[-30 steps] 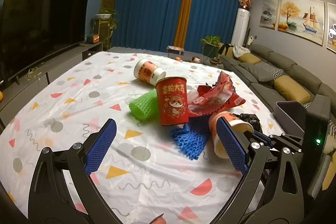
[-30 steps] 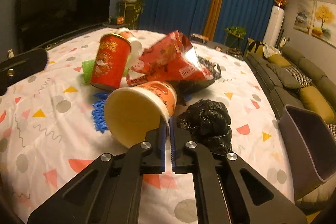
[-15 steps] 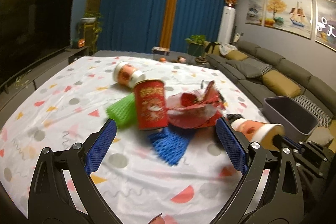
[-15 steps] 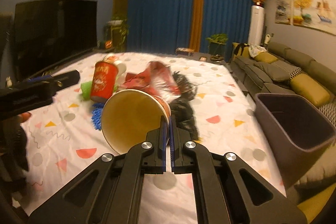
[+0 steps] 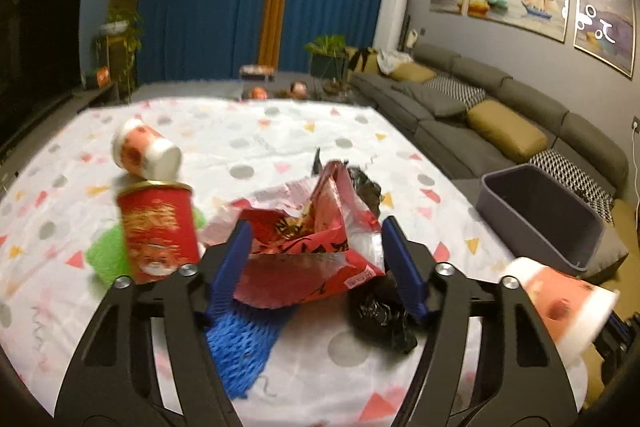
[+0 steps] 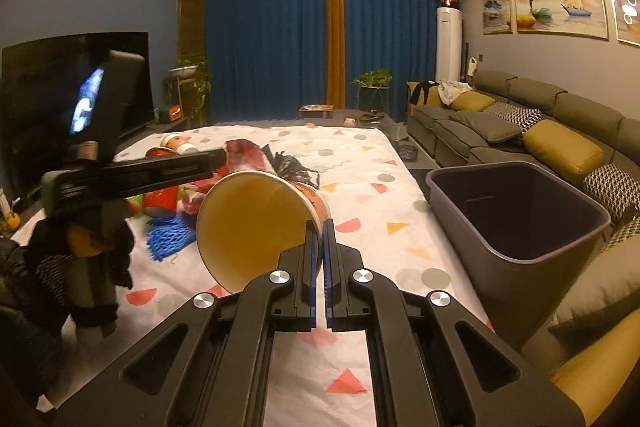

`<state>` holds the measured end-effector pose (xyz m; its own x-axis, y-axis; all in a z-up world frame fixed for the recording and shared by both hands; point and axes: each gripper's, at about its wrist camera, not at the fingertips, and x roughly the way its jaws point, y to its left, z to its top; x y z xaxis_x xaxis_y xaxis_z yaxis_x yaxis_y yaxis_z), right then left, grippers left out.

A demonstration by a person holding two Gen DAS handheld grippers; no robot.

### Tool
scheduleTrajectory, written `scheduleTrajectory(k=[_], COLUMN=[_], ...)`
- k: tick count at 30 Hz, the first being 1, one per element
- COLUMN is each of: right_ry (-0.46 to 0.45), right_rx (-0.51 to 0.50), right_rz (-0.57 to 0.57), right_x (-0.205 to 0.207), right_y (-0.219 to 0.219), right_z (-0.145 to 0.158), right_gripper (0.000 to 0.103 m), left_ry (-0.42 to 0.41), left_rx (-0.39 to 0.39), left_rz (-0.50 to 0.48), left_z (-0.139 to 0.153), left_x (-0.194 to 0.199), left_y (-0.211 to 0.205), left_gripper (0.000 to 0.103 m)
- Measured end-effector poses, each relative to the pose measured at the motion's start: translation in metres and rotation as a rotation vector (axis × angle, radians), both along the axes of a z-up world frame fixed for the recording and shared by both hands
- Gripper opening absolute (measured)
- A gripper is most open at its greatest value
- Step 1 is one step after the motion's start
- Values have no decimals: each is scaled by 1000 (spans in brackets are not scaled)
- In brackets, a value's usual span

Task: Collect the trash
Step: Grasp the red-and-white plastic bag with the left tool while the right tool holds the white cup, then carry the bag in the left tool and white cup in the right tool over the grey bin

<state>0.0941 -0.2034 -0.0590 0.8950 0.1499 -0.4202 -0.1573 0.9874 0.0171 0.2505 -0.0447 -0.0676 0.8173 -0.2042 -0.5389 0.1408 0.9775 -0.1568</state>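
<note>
On the counter, covered with a white patterned cloth, the trash is gathered toward the near side. At the far left a white and red cup is seen lying on its side, and just in front of it a red canister stands upright, with a green foam net beside its base. The left gripper is held over the pile; its jaws are closing with the red snack bag between them, though contact of the pads with the bag cannot be confirmed. A blue foam net lies below the bag, and a crumpled black bag is seen just right of it. Further right, a paper cup is pinched by its rim in the nearly closed jaws of the right gripper and is held tilted above the counter's edge, mouth toward the camera. At the far right a grey bin stands beside the counter, in front of a grey sofa.
</note>
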Motion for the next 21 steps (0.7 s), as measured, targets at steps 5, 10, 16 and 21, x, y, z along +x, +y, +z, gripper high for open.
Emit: scheduleTrajectory(k=[5, 10, 16, 21], right_ry=[9, 14, -2, -20], right_rx=[15, 23, 26, 39], right_rz=[-14, -21, -28, -36], right_x=[0, -1, -5, -11], right_y=[-9, -14, -14, -18], right_z=[0, -1, 5, 11], right_gripper=[4, 4, 4, 4], left_ry=[77, 64, 0, -75], left_rx=[-7, 4, -38, -80], left_rz=[-5, -16, -28, -37], left_z=[-13, -14, 1, 25], left_x=[18, 13, -15, -45], left_y=[-3, -4, 3, 11], left_gripper=[32, 3, 1, 1])
